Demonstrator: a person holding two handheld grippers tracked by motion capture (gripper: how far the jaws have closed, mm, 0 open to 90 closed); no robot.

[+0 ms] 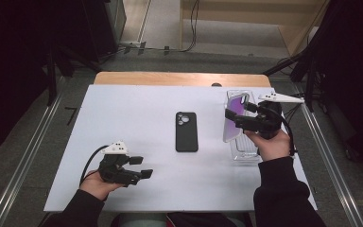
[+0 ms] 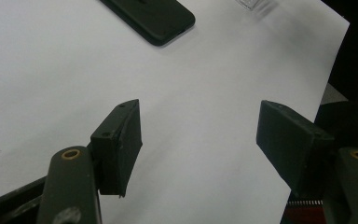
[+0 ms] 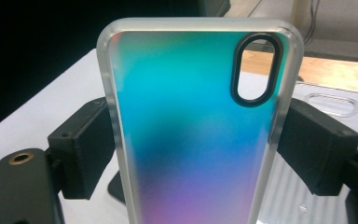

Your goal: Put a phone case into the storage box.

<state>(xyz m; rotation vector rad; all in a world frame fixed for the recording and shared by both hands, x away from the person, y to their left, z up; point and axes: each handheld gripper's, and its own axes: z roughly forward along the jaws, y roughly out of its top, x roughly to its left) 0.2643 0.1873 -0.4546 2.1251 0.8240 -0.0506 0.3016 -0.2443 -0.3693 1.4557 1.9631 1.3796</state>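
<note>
White desk point(image 1: 137, 101), dim room around it.
My right gripper point(image 3: 193, 140) pinched the iridescent phone case point(image 3: 191, 140) by its edges; my left gripper point(image 2: 198, 140) stood spread, black phone point(image 2: 154, 16) ahead.

A lab: white table point(image 1: 123, 113), floor rails point(image 1: 23, 156), cables point(image 1: 189, 28)

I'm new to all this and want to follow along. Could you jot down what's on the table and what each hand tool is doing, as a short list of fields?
surface: white table
right gripper: jaws closed on the two long edges of the iridescent phone case, held lifted and upright
left gripper: jaws open, nothing between them, near the table's front left
black phone: lying flat, camera side up, mid-table
clear tray: on the table beneath the right hand, contents unclear
</note>
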